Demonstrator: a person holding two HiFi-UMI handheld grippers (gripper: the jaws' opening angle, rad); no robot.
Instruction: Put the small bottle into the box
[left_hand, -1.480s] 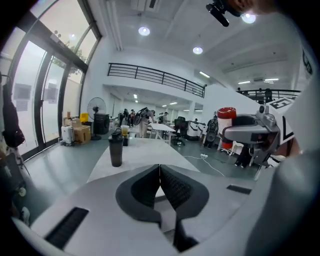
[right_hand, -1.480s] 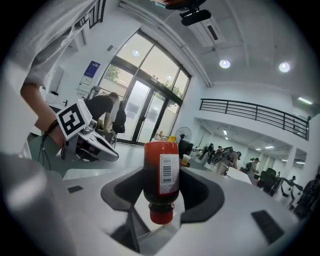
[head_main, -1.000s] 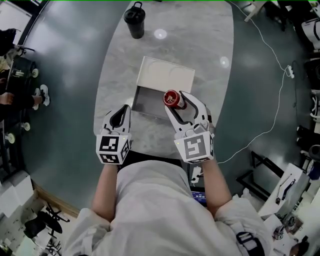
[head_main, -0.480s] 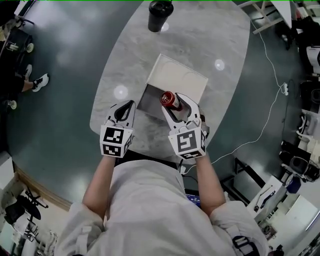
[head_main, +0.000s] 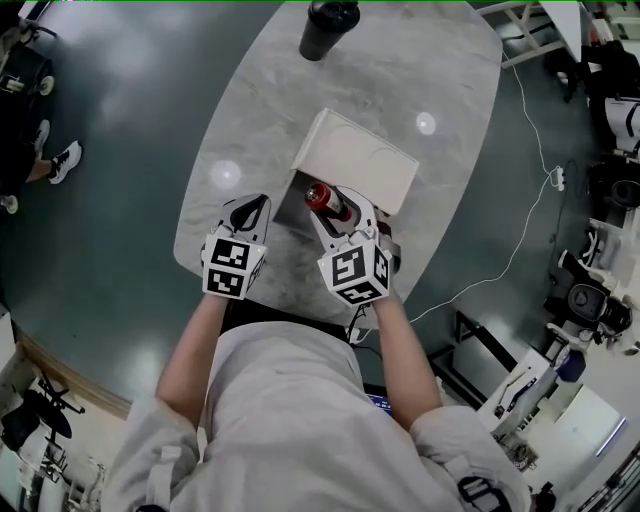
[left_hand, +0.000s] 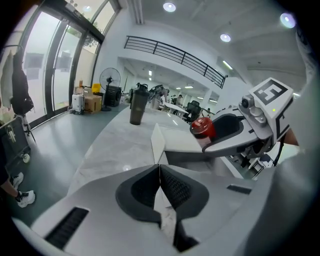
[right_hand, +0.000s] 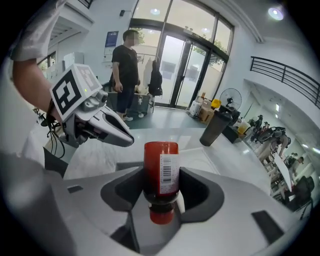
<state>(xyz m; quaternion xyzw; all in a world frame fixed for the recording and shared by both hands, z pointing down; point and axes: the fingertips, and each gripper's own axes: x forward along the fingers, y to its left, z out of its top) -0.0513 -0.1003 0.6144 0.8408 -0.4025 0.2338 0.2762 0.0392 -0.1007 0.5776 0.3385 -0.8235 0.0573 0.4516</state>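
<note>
My right gripper (head_main: 328, 205) is shut on a small red bottle (head_main: 321, 197) with a white barcode label. In the right gripper view the bottle (right_hand: 161, 172) sits between the pads with its red cap toward the camera. It hangs over the near edge of the box (head_main: 356, 160), a white box with its lid standing open and a grey inside. My left gripper (head_main: 248, 212) is shut on nothing, a little left of the box above the marble table (head_main: 260, 110). The left gripper view shows the bottle (left_hand: 202, 127) and the box (left_hand: 159, 145) ahead to the right.
A dark tumbler (head_main: 326, 22) stands at the table's far end. The table's rounded near edge lies just under both grippers. A white cable (head_main: 520, 245) runs over the floor at the right. A person (right_hand: 125, 65) stands beyond the table near glass doors.
The head view has shifted. My right gripper has carried the bottle slightly left and forward, closer to the left gripper and the box's open part. Both grips look unchanged.
</note>
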